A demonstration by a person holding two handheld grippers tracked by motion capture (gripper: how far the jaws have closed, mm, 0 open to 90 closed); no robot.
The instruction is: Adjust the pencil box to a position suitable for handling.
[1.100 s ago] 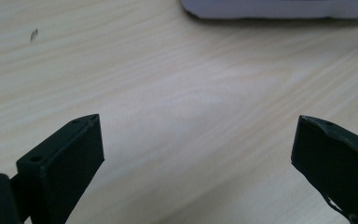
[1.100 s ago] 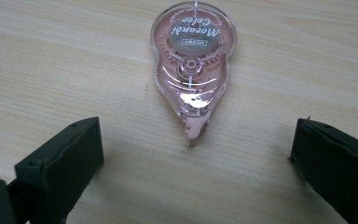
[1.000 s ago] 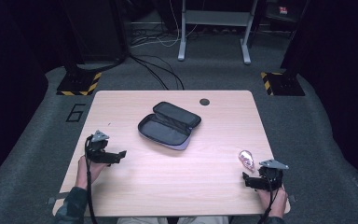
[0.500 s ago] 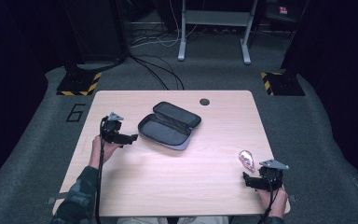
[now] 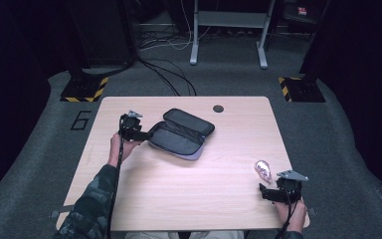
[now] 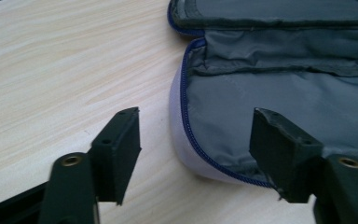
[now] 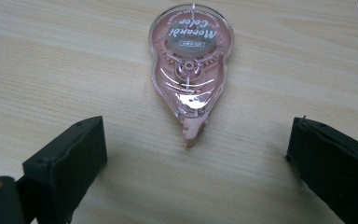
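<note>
Open grey pencil case near table centre, toward 11 o'clock. Left gripper at its 9 o'clock end, jaws just closing, half-wide astride the rim, apparently not yet pressing. Pink correction-tape dispenser at 4 o'clock; right gripper wide, just behind.

A pale wood grain with light tan streaks is shown by the table. A grey lining, a lilac outer shell and a blue-violet zip are seen on the open pencil case. Clear pink plastic, with white lettering at its far end, is shown by the correction tape dispenser. The left gripper and right gripper are black. A camouflage pattern is worn on the left sleeve. Yellow-and-black stripes mark 2 floor plates on grey carpet.
</note>
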